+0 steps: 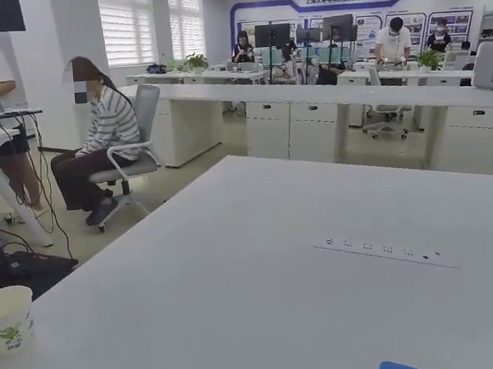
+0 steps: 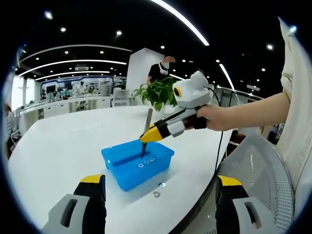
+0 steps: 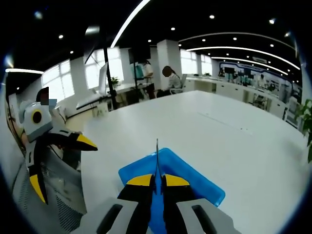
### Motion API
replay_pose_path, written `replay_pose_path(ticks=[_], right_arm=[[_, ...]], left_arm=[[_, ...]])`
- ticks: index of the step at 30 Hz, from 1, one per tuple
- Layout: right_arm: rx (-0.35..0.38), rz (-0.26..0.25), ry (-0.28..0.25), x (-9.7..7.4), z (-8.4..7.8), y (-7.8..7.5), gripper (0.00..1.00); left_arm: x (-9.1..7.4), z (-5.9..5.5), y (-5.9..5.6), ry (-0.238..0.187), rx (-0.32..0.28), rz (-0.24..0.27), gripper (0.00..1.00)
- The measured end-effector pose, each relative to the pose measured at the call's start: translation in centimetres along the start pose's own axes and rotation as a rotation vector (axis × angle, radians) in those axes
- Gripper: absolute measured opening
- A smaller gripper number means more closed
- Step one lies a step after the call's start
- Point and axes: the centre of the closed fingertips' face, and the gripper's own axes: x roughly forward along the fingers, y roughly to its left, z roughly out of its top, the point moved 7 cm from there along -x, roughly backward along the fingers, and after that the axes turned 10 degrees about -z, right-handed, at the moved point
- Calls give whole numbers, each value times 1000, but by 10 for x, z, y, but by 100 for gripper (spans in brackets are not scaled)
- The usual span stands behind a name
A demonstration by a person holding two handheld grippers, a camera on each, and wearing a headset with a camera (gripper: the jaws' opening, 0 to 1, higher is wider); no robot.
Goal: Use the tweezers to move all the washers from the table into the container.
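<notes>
right hand-held gripper (image 3: 157, 179) pinches tweezers (image 2: 148, 119) pointing down into container (image 2: 120, 171); left hand-held gripper (image 2: 160, 181) spread.

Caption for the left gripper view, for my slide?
Right tongs hold thin metal tweezers tip-down in a blue plastic tray of small washers; two washers lie beside it on the white table.

Table (image 1: 235, 262) is white, smooth, low-sheen, looks like laminate. Container (image 2: 127, 176) is blue plastic, smooth with a slight gloss. Washers (image 2: 146, 162) are bright bare metal. Tweezers (image 2: 147, 119) are thin grey metal, dull finish. Right gripper (image 2: 146, 138) and left gripper (image 2: 160, 179) are moulded plastic: matt black, yellow tips, pale grey bodies. Cup (image 1: 7, 319), near left, is matt printed paper. Chair back (image 2: 258, 165) is grey open mesh.
</notes>
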Motion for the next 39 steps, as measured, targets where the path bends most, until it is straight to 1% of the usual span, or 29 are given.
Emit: replay_pose_path(ticks=[3, 9, 11, 12, 14, 17, 20, 22, 25, 27, 32, 39], right_arm=[[6, 10, -18, -7, 4, 6, 4], [14, 28, -45, -13, 3, 8, 4], [25, 42, -47, -16, 3, 13, 4], [31, 50, -46, -18, 2, 17, 4], [40, 62, -40, -19, -1, 22, 4], [51, 72, -19, -19, -9, 29, 4], [82, 88, -3, -19, -18, 37, 4], [86, 86, 15, -17, -25, 40, 4], [95, 82, 34, -13, -37, 39, 4], [105, 82, 46, -12, -41, 41, 4], [114, 83, 73, -11, -49, 45, 4], [122, 81, 108, -9, -61, 45, 4]], left_arm=[[0, 0, 0, 3, 2, -1, 95], [0, -1, -1, 4, 1, -3, 95], [0, -1, -1, 5, 1, -1, 95], [0, -1, -1, 5, 1, -3, 95], [0, -1, -1, 7, 2, -2, 95], [0, -1, -1, 8, 0, -5, 95], [0, -1, -1, 10, 1, -4, 95], [0, -2, -1, 11, 0, -4, 95], [0, -2, -1, 15, 0, -6, 95], [0, -3, -1, 23, 3, -5, 94], [0, -3, -1, 22, 3, -7, 94], [1, -3, -1, 27, 2, -7, 94]])
